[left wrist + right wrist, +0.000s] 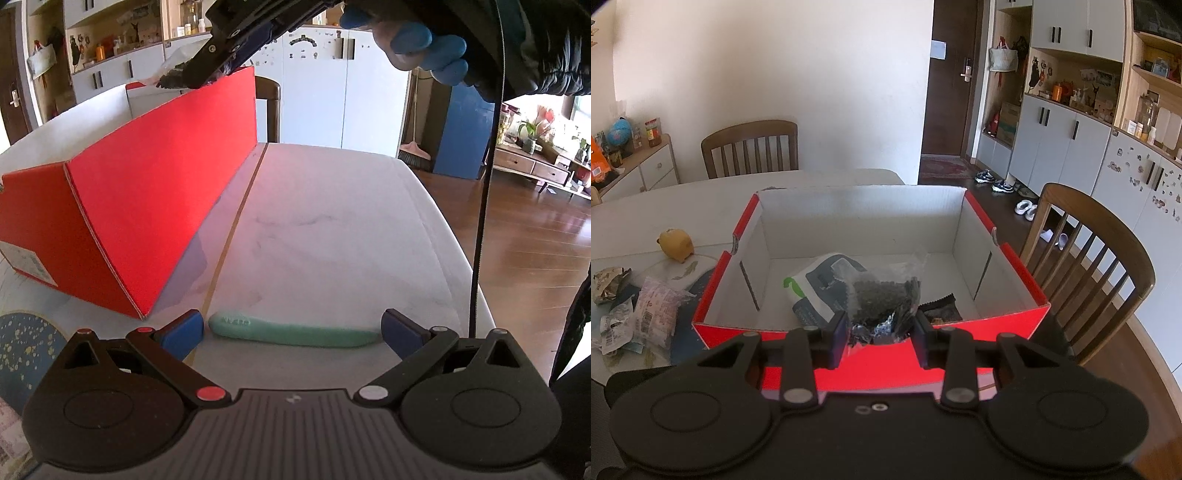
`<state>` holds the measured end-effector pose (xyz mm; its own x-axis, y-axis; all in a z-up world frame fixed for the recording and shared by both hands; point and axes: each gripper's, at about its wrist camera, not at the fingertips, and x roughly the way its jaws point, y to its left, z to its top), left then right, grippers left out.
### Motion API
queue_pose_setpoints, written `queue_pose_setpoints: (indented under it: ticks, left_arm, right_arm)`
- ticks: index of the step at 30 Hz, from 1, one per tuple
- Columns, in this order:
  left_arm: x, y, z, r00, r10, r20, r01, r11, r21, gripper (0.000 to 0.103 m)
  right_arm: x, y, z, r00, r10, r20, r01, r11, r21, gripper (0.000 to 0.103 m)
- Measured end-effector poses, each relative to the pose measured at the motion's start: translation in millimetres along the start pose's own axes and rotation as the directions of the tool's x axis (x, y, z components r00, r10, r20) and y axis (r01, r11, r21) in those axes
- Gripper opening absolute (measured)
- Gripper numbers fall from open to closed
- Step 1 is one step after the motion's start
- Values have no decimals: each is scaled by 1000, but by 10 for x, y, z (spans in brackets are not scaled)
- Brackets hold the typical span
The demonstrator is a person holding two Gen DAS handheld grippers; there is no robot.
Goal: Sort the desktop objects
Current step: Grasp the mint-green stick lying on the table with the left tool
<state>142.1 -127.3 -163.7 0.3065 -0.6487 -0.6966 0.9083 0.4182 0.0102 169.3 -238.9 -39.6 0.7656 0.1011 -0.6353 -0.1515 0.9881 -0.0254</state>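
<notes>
Long mint-green rubbery bar: raised lettering near its left end too blurred to read; right tip hidden behind the left gripper's blue pad.

Red cardboard box w/ white inside: in left wrist view its left end is cut off by frame edge, white label unreadable. Near wall partly behind right gripper.

Clear plastic bag of dark granules: lower part blocked by the gripper pads, contents too small to ID.

White-and-dark printed pouch and dark wrapper in box: both partly covered by that bag, print illegible.

Crumpled wrappers on desk: text unreadable, pile cut at left edge.
</notes>
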Motion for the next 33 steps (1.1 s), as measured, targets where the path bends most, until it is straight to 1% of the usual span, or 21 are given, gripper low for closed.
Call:
queue_pose_setpoints:
  ticks: [9,11,12,17,22,28,33]
  left_arm:
    - [-2,5,5,1000,-3,-3,3,1000,3,103]
    - [-16,2,5,1000,-5,-3,5,1000,7,101]
    - [-23,1,5,1000,-7,-1,7,1000,7,98]
    - [-24,6,10,1000,-11,-4,11,1000,11,98]
    - [-25,15,37,1000,1,-8,-1,1000,-11,97]
    - [-126,6,115,1000,20,19,-19,999,-50,97]
    - [-287,6,267,997,40,58,-36,997,-69,97]
  right_arm:
    - [42,-13,20,1000,1,-2,-1,1000,-3,35]
    - [55,-23,28,1000,2,-2,-2,1000,-5,36]
    - [50,-23,26,1000,2,-3,-2,1000,-4,35]
    - [97,-55,78,1000,2,-4,-2,1000,-7,35]
    - [111,-68,88,1000,8,-4,-8,1000,-10,35]
    - [120,-74,120,1000,17,1,-17,1000,-10,35]
    - [110,-76,140,1000,27,6,-27,1000,-14,35]
